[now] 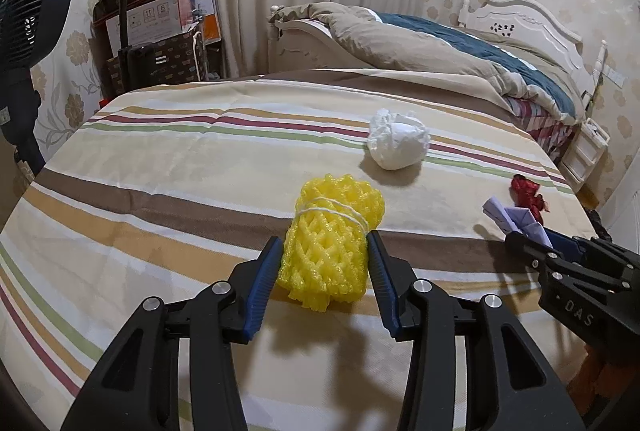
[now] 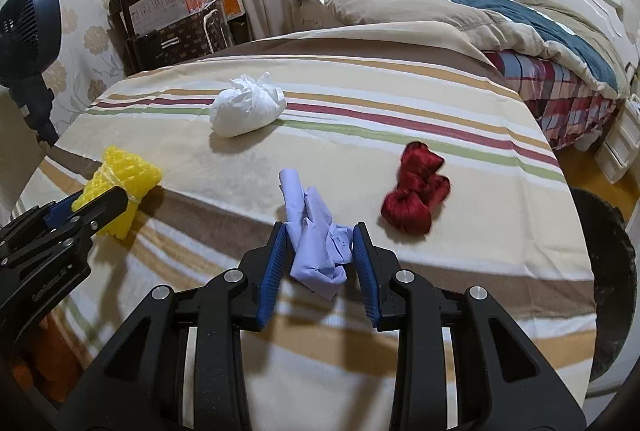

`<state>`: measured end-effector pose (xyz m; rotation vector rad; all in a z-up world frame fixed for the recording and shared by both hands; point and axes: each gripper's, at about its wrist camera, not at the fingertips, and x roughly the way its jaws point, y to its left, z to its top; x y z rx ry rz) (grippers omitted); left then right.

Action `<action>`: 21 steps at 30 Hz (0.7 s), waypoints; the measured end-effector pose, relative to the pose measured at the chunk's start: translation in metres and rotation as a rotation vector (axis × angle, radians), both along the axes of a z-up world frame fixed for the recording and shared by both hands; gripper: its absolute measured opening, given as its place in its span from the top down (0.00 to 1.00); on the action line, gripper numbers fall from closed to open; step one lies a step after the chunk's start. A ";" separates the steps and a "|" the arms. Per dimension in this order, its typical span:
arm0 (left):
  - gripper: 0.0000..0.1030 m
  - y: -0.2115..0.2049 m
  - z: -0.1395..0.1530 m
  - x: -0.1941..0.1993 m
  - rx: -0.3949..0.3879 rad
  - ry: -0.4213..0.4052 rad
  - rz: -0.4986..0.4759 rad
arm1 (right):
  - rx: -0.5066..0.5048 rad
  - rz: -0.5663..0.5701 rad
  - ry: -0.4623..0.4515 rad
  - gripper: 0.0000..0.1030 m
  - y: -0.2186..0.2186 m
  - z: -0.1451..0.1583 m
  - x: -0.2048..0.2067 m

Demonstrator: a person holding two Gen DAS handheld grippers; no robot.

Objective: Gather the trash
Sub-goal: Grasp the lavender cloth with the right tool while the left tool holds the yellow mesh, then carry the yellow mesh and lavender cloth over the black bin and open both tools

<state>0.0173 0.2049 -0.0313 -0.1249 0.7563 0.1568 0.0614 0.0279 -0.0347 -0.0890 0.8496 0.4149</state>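
Note:
A yellow foam net roll (image 1: 332, 239) tied with white string lies on the striped cloth (image 1: 180, 167). My left gripper (image 1: 325, 245) has its blue pads against both sides of it. It also shows in the right wrist view (image 2: 120, 187), held by the left gripper (image 2: 100, 199). My right gripper (image 2: 320, 243) has its pads on both sides of a crumpled pale purple cloth (image 2: 316, 231); the cloth's tip shows in the left wrist view (image 1: 516, 219). A white tied plastic bag (image 2: 248, 105) and a red crumpled bundle (image 2: 416, 187) lie loose on the cloth.
A bed with a beige and blue quilt (image 1: 440, 43) stands behind to the right. A fan (image 1: 28, 15), a trolley and boxes (image 1: 156, 31) stand at the back left. A dark round bin rim (image 2: 612, 271) shows at the right edge.

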 end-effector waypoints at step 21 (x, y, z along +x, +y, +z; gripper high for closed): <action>0.56 -0.085 0.013 -0.019 -0.009 -0.043 -0.148 | 0.043 -0.170 -0.049 0.68 -0.100 0.010 -0.040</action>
